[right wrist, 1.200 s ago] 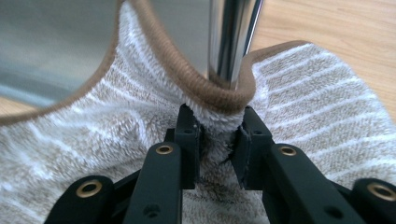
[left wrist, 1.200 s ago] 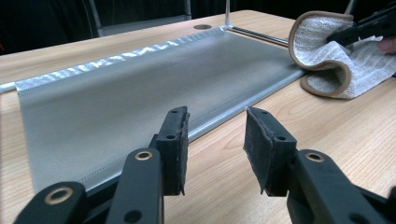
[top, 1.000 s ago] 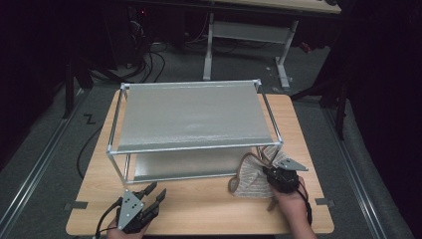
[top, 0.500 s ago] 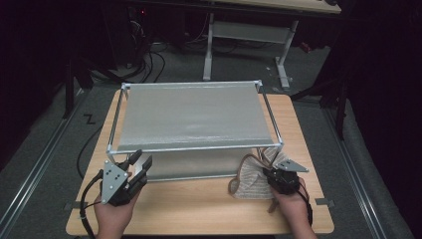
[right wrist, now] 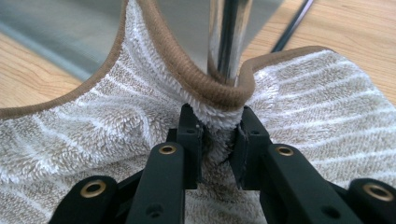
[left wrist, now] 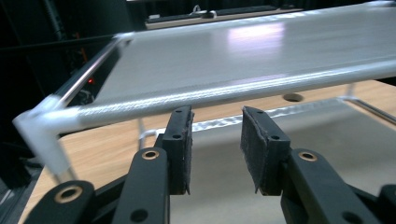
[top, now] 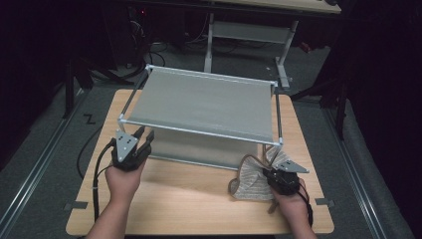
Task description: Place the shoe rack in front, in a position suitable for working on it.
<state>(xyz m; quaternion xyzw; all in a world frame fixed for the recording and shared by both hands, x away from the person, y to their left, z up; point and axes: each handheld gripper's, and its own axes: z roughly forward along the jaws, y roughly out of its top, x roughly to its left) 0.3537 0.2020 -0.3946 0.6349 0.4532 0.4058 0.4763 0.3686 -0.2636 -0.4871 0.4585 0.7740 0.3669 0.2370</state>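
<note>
A two-level metal rack (top: pixel 199 104) with a grey mesh top stands on the wooden table (top: pixel 199 199). A beige striped towel (top: pixel 254 181) with a brown hem lies at the rack's front right leg. My right gripper (top: pixel 272 172) is shut on a fold of the towel (right wrist: pixel 299 116), which presses against the chrome leg (right wrist: pixel 229 32). My left gripper (top: pixel 142 135) is open at the rack's front left corner. Its pads (left wrist: pixel 259 144) sit just under the top shelf's front bar (left wrist: pixel 224 91), with nothing between them.
The rack's lower shelf (left wrist: pixel 327 140) lies behind the left jaws. A white corner joint (left wrist: pixel 39 128) and thin leg stand to their left. Another table frame (top: pixel 244 30) stands on the dark floor behind. Bare wood lies between the two hands.
My left gripper has moved from the table's front edge forward and up to the rack's front left corner. The right gripper has stayed on the towel.
</note>
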